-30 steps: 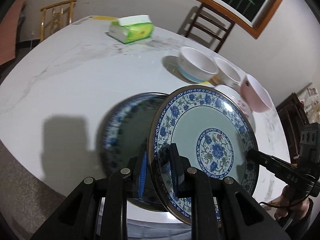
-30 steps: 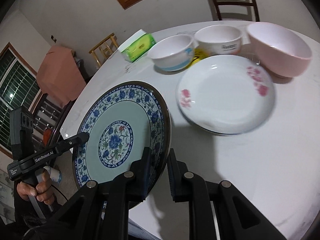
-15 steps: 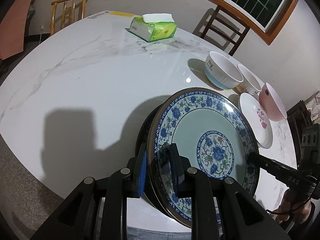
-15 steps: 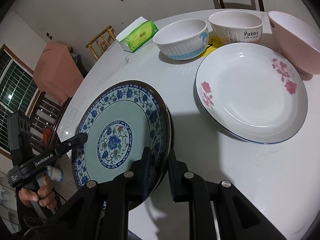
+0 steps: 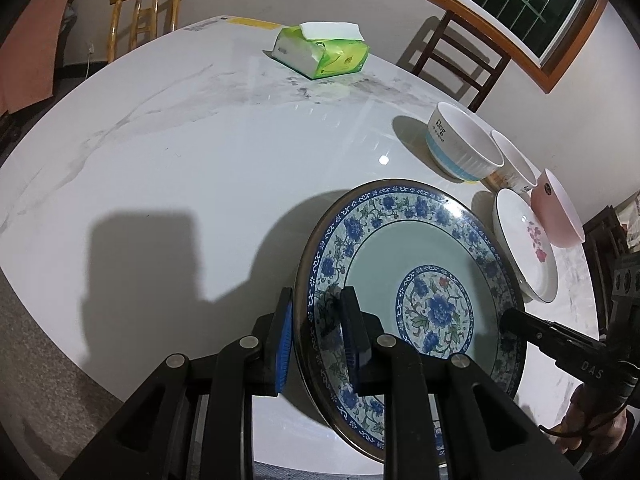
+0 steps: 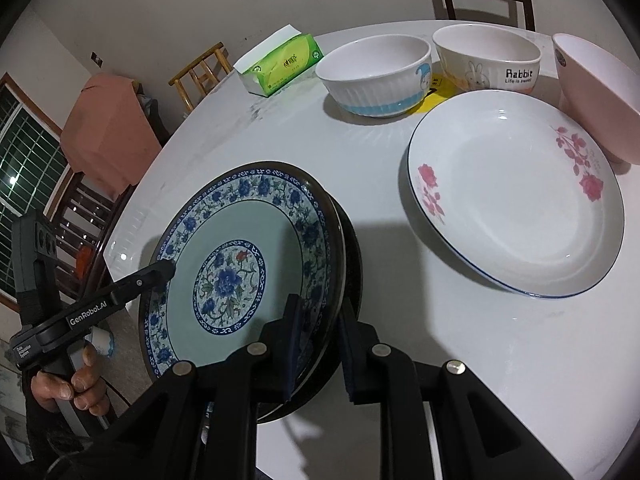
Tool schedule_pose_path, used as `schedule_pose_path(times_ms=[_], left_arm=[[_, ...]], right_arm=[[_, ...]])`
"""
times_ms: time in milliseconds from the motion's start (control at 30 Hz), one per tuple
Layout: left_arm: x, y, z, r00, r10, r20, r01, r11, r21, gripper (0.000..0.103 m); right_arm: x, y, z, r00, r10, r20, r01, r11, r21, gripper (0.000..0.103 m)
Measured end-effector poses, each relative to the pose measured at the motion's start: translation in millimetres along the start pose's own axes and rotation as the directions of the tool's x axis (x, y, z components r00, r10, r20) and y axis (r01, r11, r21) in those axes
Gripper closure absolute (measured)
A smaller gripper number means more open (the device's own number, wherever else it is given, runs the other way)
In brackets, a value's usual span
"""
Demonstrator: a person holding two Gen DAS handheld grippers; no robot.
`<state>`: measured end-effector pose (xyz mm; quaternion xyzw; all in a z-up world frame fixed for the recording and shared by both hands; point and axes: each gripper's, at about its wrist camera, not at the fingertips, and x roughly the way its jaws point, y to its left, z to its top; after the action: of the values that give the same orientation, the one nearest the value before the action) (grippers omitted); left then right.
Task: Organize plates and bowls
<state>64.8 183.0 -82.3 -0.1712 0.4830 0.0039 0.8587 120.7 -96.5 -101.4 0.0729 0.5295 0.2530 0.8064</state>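
Blue floral plate (image 5: 416, 280) held over the near edge of a round white marble table (image 5: 208, 168)

The left gripper (image 5: 316, 336) and the right gripper (image 6: 320, 344) each pinch its rim on opposite sides; a second dark plate (image 6: 352, 264) apparently lies beneath. A white rose plate (image 6: 516, 204) and three bowls line the right edge, a tissue pack (image 5: 320, 52) sits at the far edge, and wooden chairs stand by white walls.

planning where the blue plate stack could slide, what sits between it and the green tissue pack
Nothing: bare white tabletop between the blue floral plate and the tissue pack, clearest in the left wrist view; the bowls sit off to the right.
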Motion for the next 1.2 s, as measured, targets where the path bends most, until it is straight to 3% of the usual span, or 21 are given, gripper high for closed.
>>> schedule_pose_path(times_ms=[233, 500, 1200], left_arm=[[10, 4, -5, 0.999, 0.006, -0.034, -0.006, 1.000, -0.020, 0.081], [12, 3, -7, 0.999, 0.003, -0.034, -0.004, 1.000, -0.017, 0.080], [11, -6, -11, 0.999, 0.051, -0.005, -0.051, 0.999, 0.004, 0.076]], right_arm=[[5, 11, 3, 0.999, -0.044, -0.002, 0.044, 0.998, -0.039, 0.082], [6, 26, 1, 0.994, -0.113, 0.006, 0.113, 0.986, -0.125, 0.070], [8, 40, -4, 0.968, -0.243, 0.065, 0.252, 0.947, -0.199, 0.069]])
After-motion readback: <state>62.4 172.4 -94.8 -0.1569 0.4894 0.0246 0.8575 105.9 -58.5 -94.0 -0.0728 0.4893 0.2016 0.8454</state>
